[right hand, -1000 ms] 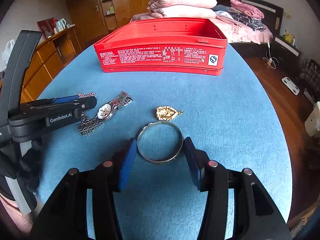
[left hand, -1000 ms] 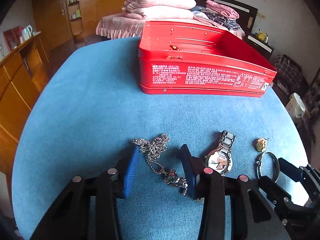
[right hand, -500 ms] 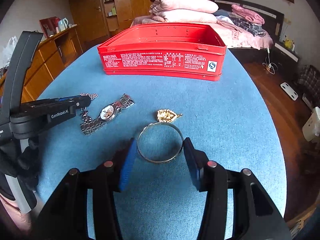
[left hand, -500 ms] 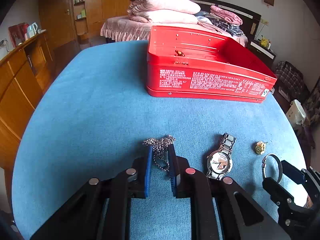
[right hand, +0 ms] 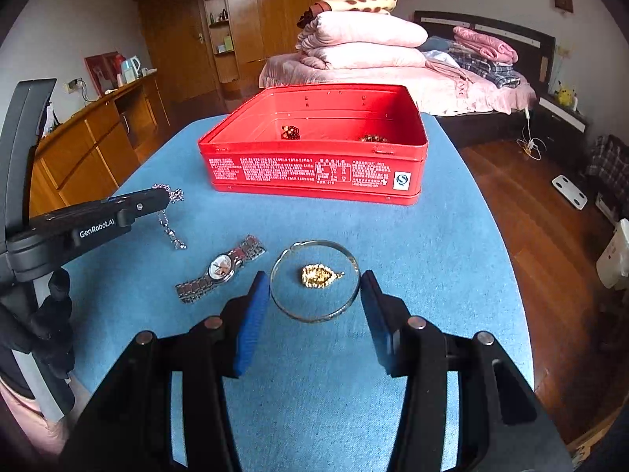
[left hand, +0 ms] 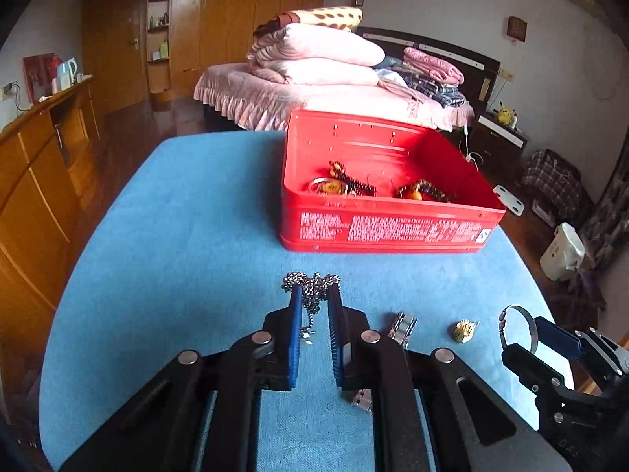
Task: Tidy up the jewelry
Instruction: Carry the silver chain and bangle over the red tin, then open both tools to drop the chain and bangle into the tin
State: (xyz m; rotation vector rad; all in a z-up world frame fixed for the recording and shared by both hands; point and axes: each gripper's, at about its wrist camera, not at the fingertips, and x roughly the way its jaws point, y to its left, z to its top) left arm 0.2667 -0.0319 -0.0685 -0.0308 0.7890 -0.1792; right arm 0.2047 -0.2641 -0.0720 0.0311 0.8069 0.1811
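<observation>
Left wrist view first: my left gripper [left hand: 314, 316] is clamped tight on the silver chain necklace [left hand: 312, 291], with a bunch of links piled above the blue pads and the rest dangling below them over the blue tablecloth [left hand: 177, 236]. The red tin [left hand: 387, 228] sits open straight ahead, with a few beaded pieces [left hand: 348, 183] already inside. Off to the right I can see a bit of the watch [left hand: 403, 326] band, the little gold pendant [left hand: 464, 330], and my right gripper [left hand: 526, 338] holding the bangle [left hand: 517, 324].

Right wrist view: my right gripper is pinching the silver bangle across its width, one pad on each side. The bangle looks lifted off the cloth, and the gold pendant shows through the ring. The watch lies just left of it, and the necklace hangs from my left gripper further left.
</observation>
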